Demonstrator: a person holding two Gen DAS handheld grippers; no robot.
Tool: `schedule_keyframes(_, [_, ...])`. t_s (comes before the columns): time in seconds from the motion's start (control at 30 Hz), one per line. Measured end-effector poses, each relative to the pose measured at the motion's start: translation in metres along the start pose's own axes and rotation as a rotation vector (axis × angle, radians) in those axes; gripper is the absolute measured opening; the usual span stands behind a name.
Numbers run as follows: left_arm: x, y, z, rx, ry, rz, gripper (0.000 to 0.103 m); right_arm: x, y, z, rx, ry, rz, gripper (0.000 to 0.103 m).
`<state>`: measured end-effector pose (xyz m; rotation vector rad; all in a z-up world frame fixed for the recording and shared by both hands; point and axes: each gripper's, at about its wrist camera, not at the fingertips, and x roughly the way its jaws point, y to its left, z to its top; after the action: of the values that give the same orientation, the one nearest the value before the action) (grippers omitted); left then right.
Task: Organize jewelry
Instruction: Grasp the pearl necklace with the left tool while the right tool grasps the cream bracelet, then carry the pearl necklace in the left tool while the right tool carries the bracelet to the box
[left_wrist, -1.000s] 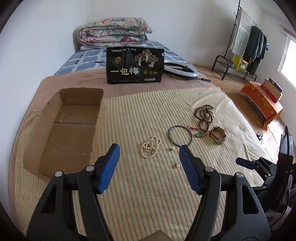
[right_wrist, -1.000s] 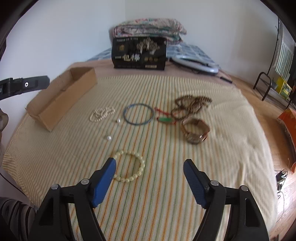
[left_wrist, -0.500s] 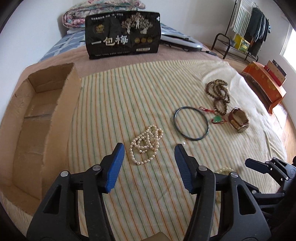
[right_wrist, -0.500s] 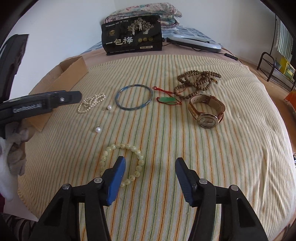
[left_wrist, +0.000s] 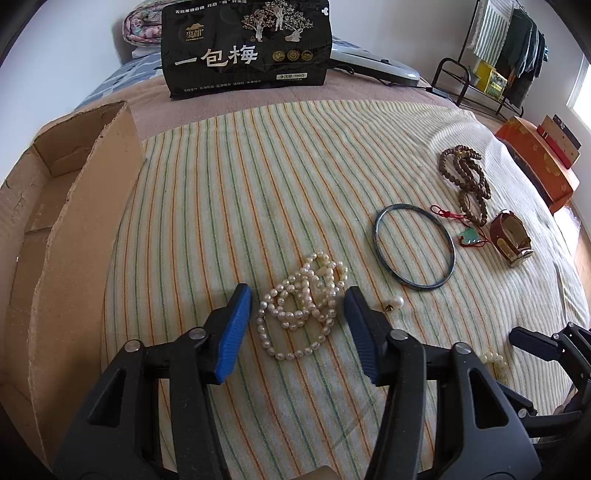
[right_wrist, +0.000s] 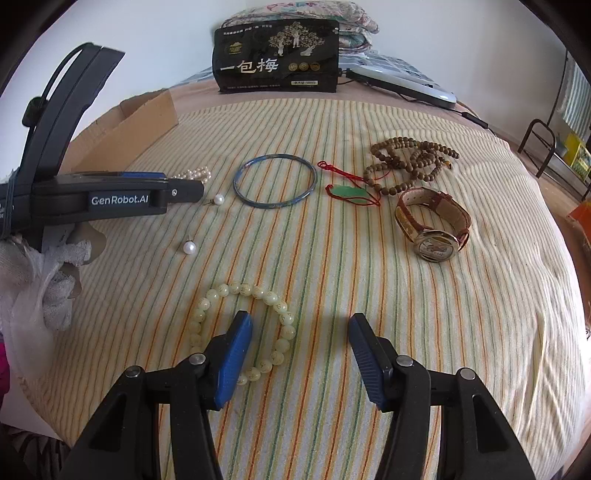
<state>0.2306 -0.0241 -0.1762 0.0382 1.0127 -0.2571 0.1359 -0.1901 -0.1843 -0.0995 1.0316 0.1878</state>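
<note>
My left gripper (left_wrist: 297, 325) is open low over the striped bedspread, its blue pads on either side of a heaped white pearl necklace (left_wrist: 301, 301). It shows from the side in the right wrist view (right_wrist: 177, 186). My right gripper (right_wrist: 299, 350) is open, its left pad over a pale green bead bracelet (right_wrist: 240, 325). Further off lie a blue bangle (right_wrist: 275, 181), a green pendant on red cord (right_wrist: 349, 192), brown prayer beads (right_wrist: 410, 164), a watch (right_wrist: 432, 223) and two loose pearl earrings (right_wrist: 189, 246).
An open cardboard box (left_wrist: 40, 229) lies along the bed's left side. A black bag with Chinese lettering (left_wrist: 247, 48) stands at the back, with a white ring light (right_wrist: 406, 83) beside it. A clothes rack (left_wrist: 495, 55) and an orange chest (left_wrist: 535, 166) stand right of the bed.
Both grippers have moved forward and down. The left now straddles the pearl necklace, which was well ahead before. The right has come over the green bead bracelet.
</note>
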Motion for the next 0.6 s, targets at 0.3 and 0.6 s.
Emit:
schedule_keyframes(0.3, [-0.002,-0.002,-0.003,-0.022,-0.012,-0.028,0.012,-0.001,0.001,0.002,-0.001,-0.007,0.024,0.030])
schedule_keyframes(0.6, [-0.020,-0.006,-0.010,-0.035,-0.024,-0.057,0.010,-0.008,-0.015,0.001,0.105,-0.025,0.149,0.005])
